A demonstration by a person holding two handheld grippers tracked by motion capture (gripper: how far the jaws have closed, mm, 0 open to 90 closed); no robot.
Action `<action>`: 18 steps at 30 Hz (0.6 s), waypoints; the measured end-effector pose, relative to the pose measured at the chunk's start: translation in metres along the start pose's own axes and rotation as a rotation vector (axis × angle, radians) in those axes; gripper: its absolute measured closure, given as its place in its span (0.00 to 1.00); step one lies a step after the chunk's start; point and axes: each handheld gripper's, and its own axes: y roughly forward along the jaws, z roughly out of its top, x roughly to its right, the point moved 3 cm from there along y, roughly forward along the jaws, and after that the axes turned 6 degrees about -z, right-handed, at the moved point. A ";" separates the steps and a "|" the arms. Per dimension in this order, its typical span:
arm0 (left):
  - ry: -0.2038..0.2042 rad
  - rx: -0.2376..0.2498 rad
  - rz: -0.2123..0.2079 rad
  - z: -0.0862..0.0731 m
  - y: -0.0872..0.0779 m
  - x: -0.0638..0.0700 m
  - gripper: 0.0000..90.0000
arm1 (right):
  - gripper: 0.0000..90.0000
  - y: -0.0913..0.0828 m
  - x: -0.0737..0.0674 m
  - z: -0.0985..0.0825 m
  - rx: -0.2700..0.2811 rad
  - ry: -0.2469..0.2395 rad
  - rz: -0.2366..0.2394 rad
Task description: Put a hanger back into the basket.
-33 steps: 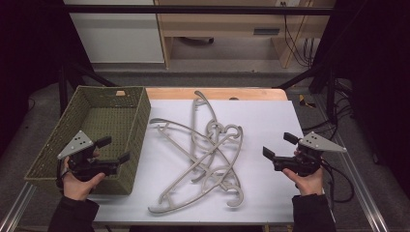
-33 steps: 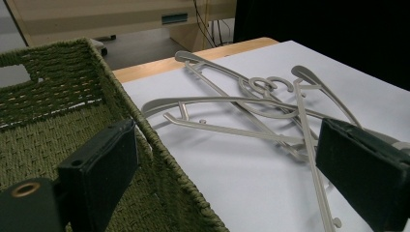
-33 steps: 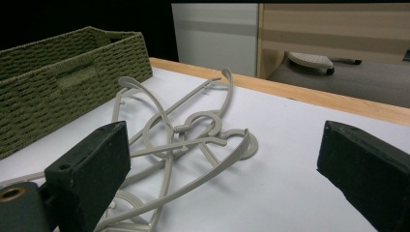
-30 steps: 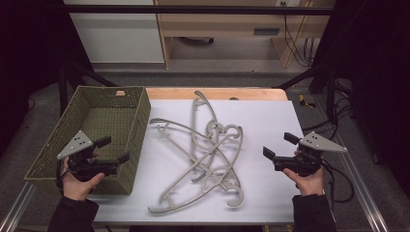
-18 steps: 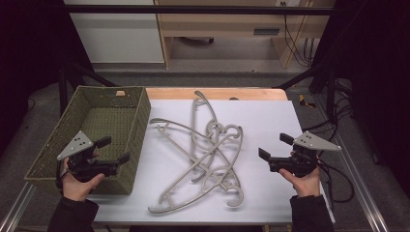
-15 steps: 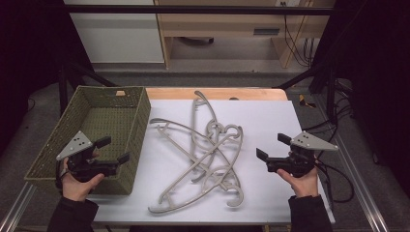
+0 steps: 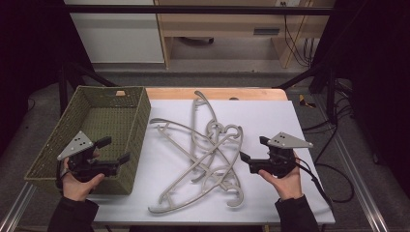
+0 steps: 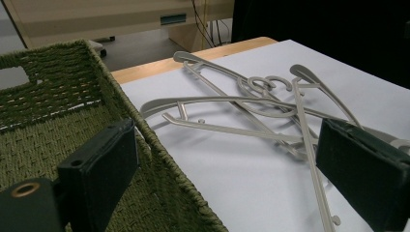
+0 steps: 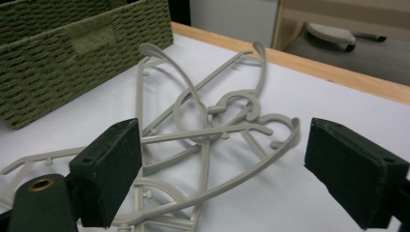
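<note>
Several grey-beige plastic hangers (image 7: 208, 150) lie tangled in a pile on the middle of the white table (image 7: 270, 111). My right gripper (image 7: 253, 148) is held just right of the pile, pointing at it. Its jaws are open and have just been closing a little, with nothing between the pads. In the right gripper view the hangers (image 9: 212, 125) lie just beyond the right gripper (image 9: 220, 150). My left gripper (image 7: 115, 149) stands open over the front right corner of the green woven basket (image 7: 140, 121), and the left gripper view has the basket wall (image 8: 58, 96) and hangers (image 8: 251, 104) ahead.
The basket takes up the table's left side and looks empty. A wooden strip (image 7: 217, 93) runs along the table's back edge. Black cables (image 7: 333, 169) trail off the right side. A cabinet and wooden bench stand on the floor behind.
My right gripper has moved left across the table toward the hanger pile. The left gripper and the hangers have not moved.
</note>
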 end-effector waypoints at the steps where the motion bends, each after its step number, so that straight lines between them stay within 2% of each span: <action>1: 0.001 0.001 0.000 0.000 0.000 0.000 0.08 | 0.16 0.002 -0.002 0.000 -0.007 0.001 0.002; 7: 0.003 -0.005 -0.003 0.000 0.001 0.001 0.08 | 0.18 0.019 -0.012 -0.005 -0.085 -0.016 -0.011; 14: 0.008 -0.009 -0.011 0.000 0.002 0.004 0.09 | 0.23 0.035 -0.020 -0.014 -0.152 -0.021 0.003; 18: 0.017 -0.015 -0.027 0.001 0.005 0.009 0.09 | 0.23 0.039 -0.022 -0.017 -0.162 -0.033 0.005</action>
